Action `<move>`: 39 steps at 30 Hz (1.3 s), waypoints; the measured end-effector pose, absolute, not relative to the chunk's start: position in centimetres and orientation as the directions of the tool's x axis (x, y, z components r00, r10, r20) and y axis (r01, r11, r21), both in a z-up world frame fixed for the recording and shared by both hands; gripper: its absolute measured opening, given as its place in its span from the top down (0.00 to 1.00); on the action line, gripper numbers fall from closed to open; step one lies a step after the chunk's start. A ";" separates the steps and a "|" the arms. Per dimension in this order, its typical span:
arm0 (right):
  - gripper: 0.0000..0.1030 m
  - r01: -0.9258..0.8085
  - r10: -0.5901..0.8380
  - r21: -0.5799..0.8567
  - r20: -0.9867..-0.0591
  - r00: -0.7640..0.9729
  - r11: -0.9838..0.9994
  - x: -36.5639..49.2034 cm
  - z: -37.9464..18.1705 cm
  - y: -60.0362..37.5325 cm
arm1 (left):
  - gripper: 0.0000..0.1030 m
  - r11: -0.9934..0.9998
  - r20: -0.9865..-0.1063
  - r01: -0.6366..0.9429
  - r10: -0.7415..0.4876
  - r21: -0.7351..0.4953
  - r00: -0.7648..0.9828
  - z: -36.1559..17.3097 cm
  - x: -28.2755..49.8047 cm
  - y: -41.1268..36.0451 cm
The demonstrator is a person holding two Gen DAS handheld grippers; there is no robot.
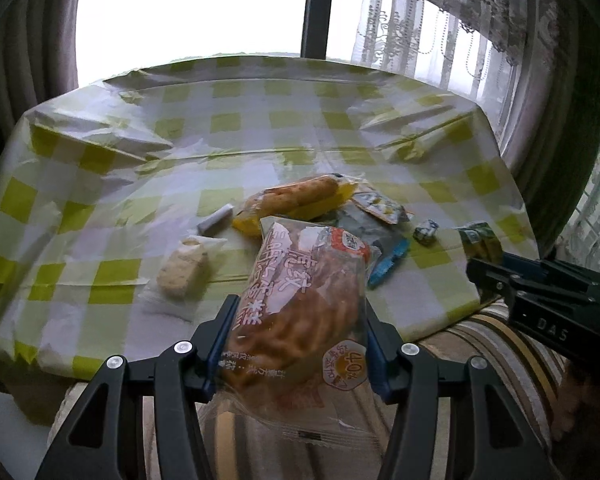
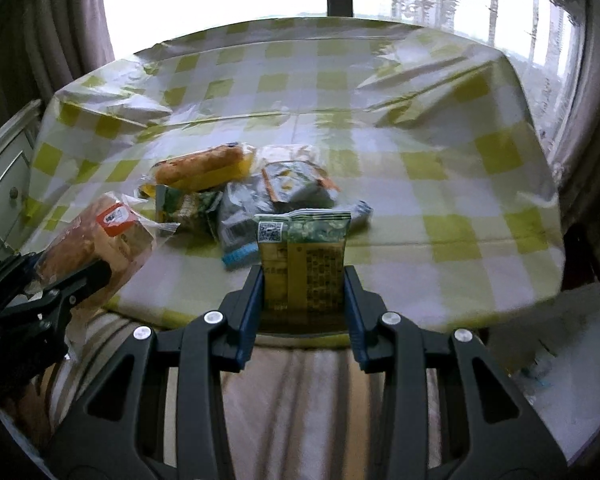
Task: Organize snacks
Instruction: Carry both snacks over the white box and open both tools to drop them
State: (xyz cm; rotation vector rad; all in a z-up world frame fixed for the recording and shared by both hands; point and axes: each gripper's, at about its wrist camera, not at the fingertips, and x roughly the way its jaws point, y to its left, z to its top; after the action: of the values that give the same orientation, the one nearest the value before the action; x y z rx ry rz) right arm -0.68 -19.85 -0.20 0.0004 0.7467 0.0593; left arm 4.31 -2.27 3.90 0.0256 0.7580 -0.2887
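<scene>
My left gripper (image 1: 298, 312) is shut on a clear bag of brown round cake (image 1: 300, 308) with a red label, held above the table's near edge; the same bag (image 2: 96, 244) shows at the left of the right wrist view. My right gripper (image 2: 304, 280) is shut on a green and yellow snack packet (image 2: 304, 256), seen also as the packet (image 1: 478, 238) at the right of the left wrist view. On the checked cloth lies a pile: a long bread in yellow wrap (image 1: 300, 200), a grey and blue packet (image 2: 240, 224), and an orange-edged packet (image 2: 296, 182).
The table (image 1: 220, 120) wears a crumpled yellow and white checked cloth. A pale cake piece in clear wrap (image 1: 184, 268), a small grey stick (image 1: 216, 222) and a little blue-white sweet (image 1: 426, 232) lie near the pile. Striped fabric (image 2: 300, 400) sits below the near edge; a white cabinet (image 2: 4, 184) stands left.
</scene>
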 end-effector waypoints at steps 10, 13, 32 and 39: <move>0.59 0.040 -0.002 0.041 -0.685 0.729 0.998 -4.0 0.0 -25.5 | 0.46 0.931 -0.696 0.354 -0.309 -0.083 0.649 4.4 2.9 -8.1; 0.59 0.072 -0.024 0.042 -0.685 0.728 0.996 -4.8 0.0 -27.2 | 0.46 0.916 -0.697 0.393 -0.338 -0.087 0.632 4.6 2.7 -10.3; 0.59 0.334 -0.196 0.049 -0.727 0.658 0.941 -10.3 -2.4 -40.0 | 0.45 0.730 -0.708 0.643 -0.580 -0.232 0.403 4.3 0.0 -24.2; 0.59 0.420 -0.246 0.047 -0.750 0.614 0.906 -12.0 -3.7 -43.9 | 0.45 0.685 -0.725 0.672 -0.611 -0.281 0.319 3.6 -0.4 -27.7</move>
State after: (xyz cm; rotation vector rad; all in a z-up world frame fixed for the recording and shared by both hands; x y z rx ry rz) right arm -12.04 -43.87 -3.72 0.2280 0.8253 -0.3876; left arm -0.42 -27.74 3.55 0.0767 0.9170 -0.8445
